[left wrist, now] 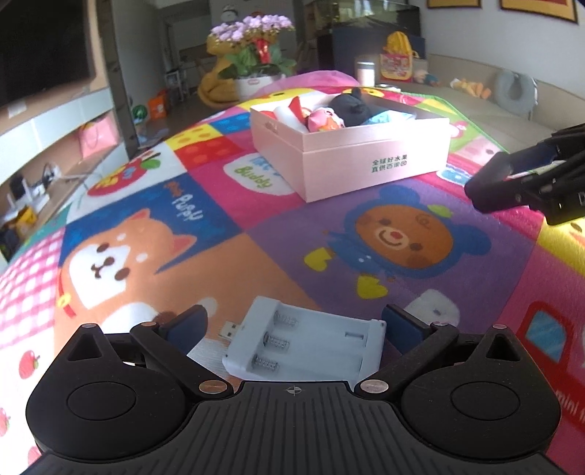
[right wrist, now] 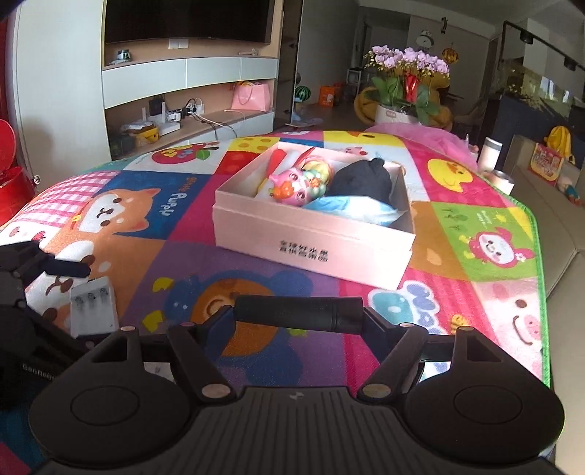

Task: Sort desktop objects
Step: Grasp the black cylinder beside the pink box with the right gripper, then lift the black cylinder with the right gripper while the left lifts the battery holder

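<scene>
Inspecting, we find the right gripper [right wrist: 298, 310] clamping a black cylinder [right wrist: 299, 308]; the left gripper [left wrist: 292, 325] stands wide around a battery charger [left wrist: 305, 339].

Beyond your table you see a pot of purple orchids [right wrist: 407, 78] with a red ribbon, a dark television [right wrist: 188, 18] above the wall shelves, a pink bag [right wrist: 251, 97] on one shelf, and a yellow backpack [left wrist: 398, 44] by a grey neck pillow [left wrist: 515, 91].

Grippers: two, left gripper [left wrist: 294, 325] and right gripper [right wrist: 298, 316]
Pink box [right wrist: 310, 248]: one
Battery charger [left wrist: 307, 339]: one
Black cylinder [right wrist: 299, 312]: one
</scene>
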